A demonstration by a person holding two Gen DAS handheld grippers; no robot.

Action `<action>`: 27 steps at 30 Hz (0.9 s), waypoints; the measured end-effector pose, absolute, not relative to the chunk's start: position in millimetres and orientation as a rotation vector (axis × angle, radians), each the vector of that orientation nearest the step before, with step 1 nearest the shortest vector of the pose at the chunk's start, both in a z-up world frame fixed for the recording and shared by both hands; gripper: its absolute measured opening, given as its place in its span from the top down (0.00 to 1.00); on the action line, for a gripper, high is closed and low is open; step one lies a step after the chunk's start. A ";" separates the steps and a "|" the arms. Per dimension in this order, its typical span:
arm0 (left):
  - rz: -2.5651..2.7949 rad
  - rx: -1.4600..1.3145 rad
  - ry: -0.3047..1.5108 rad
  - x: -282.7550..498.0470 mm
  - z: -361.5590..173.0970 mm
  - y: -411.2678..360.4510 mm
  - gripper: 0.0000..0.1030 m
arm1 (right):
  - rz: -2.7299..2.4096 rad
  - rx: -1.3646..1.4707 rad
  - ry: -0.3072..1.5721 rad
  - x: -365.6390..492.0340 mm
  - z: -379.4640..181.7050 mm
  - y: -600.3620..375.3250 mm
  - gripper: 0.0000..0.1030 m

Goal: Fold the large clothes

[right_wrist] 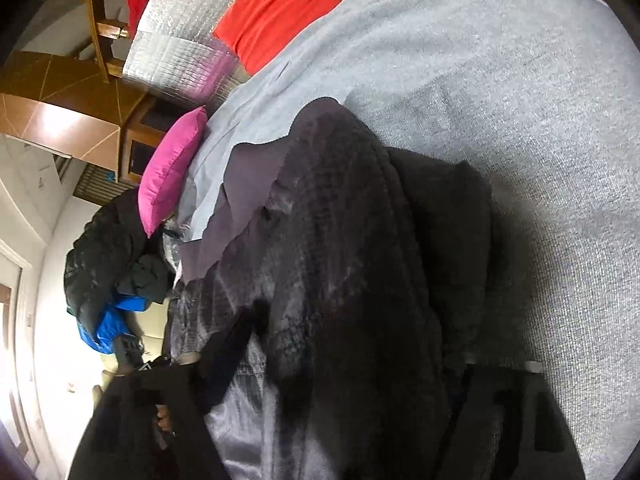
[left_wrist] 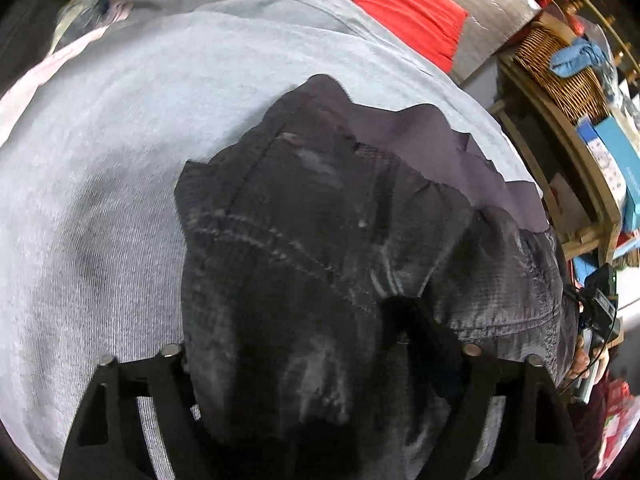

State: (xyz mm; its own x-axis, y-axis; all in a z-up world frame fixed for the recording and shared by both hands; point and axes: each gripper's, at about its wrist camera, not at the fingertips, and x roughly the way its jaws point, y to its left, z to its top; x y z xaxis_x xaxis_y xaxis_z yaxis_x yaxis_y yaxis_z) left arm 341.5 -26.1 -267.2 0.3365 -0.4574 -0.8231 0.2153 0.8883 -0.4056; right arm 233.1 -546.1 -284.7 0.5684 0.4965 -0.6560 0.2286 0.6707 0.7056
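1. Jacket [left_wrist: 320, 248], dark and quilted with a smooth purplish lining [left_wrist: 448, 140] showing along its far edge, lies bunched on the grey bedcover [left_wrist: 120, 160], filling the middle of both wrist views.

2. Left gripper [left_wrist: 320, 360] is low over the jacket, its black fingers [left_wrist: 500, 400] set wide with a thick fold of fabric bulging up between them. Whether the pads are actually pressing that fold, I cannot tell; the tips are buried under cloth.

3. Right gripper [right_wrist: 320, 372] sits at the jacket's near end, jaws apart, dark fabric heaped between and over its fingers [right_wrist: 532, 420]. Gripped or just draped? Cannot tell here either.

4. From the right wrist, the other gripper and part of a hand [right_wrist: 162, 420] show at the lower left beside the jacket's shiny grey panel.

5. No brand, label or readable writing shows on the jacket; blur wipes out any fine detail.

6. Further out: a pink cushion [right_wrist: 172, 168] rests at the bedcover's edge, a red cushion [right_wrist: 276, 4] lies against a silvery quilted sheet [right_wrist: 188, 28].

7. Beyond the bed, a wicker basket [left_wrist: 560, 76] holds a blue cloth [left_wrist: 576, 58], and blue boxes [left_wrist: 612, 152] stand on a wooden shelf; their print is too small to read.

8. Another dark coat [right_wrist: 108, 248] over something blue is piled past the pink cushion.
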 end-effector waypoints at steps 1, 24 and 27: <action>-0.444 -0.238 1.141 341.8 -266.5 -27.1 0.29 | 0.182 0.858 0.984 233.4 -285.7 -547.1 0.48; -0.322 -0.058 1.027 332.7 -248.0 -28.5 0.57 | 0.182 0.805 0.907 230.6 -272.1 -554.1 0.68; -0.285 0.036 0.995 322.3 -242.8 -36.5 0.52 | 0.162 0.823 0.931 225.3 -272.7 -557.3 0.56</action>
State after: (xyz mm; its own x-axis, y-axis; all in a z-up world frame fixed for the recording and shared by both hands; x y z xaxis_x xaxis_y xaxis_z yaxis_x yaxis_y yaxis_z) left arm 322.3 -36.5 -242.8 0.5106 -0.2208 -0.8310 0.2531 0.9622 -0.1001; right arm 225.3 -557.3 -272.7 0.6091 0.4585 -0.6471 0.2123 0.6919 0.6901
